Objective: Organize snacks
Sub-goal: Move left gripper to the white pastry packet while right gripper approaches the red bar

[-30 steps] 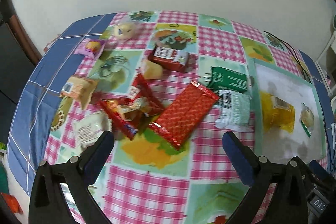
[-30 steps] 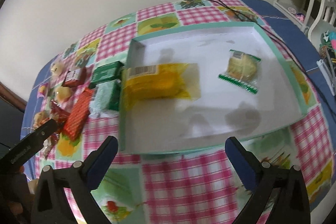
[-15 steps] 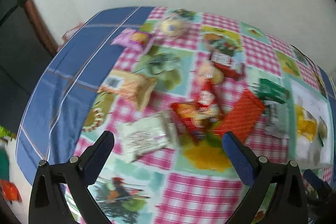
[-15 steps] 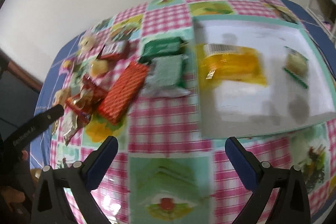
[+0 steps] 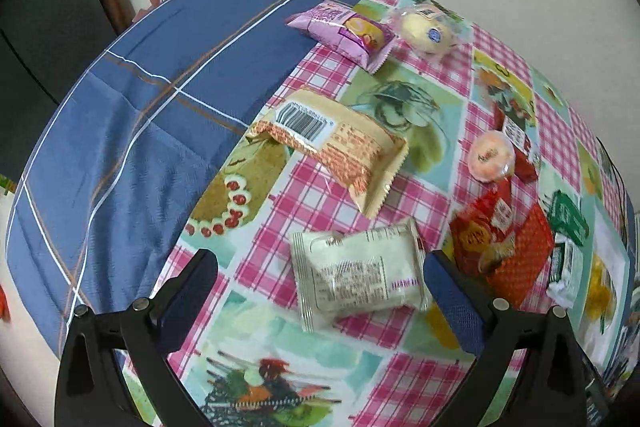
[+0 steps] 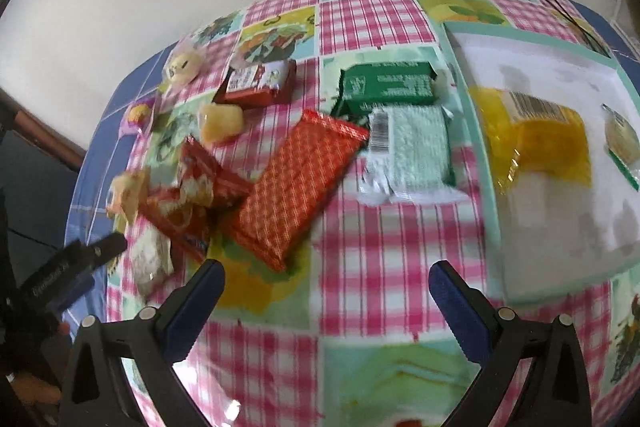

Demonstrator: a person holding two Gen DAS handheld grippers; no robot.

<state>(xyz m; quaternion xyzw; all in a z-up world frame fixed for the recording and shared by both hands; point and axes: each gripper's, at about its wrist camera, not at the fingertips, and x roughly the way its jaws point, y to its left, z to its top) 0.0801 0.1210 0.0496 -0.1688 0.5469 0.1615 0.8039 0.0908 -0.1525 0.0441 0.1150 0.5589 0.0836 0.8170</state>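
Observation:
Several snack packs lie on a checked tablecloth. My left gripper [image 5: 320,267] is open and empty, its fingers on either side of a white pack [image 5: 356,273], just above it. An orange-cream pack [image 5: 336,143] and a purple pack [image 5: 344,33] lie farther off. My right gripper [image 6: 326,281] is open and empty, above the cloth in front of a red patterned pack [image 6: 300,183]. A pale green pack [image 6: 412,151] and a dark green pack [image 6: 388,85] lie beside a white tray [image 6: 468,99] that holds a yellow pack [image 6: 532,135] and a small round snack [image 6: 620,139].
The left gripper shows in the right wrist view [image 6: 76,259] at the table's left edge. Red wrappers [image 6: 192,187] are piled left of the red pack. A black cable [image 6: 560,7] runs past the tray. A blue cloth [image 5: 140,131] covers the table's left side.
Both grippers swung left. The left gripper came in around the white pack. The right gripper moved from in front of the tray to in front of the red pack.

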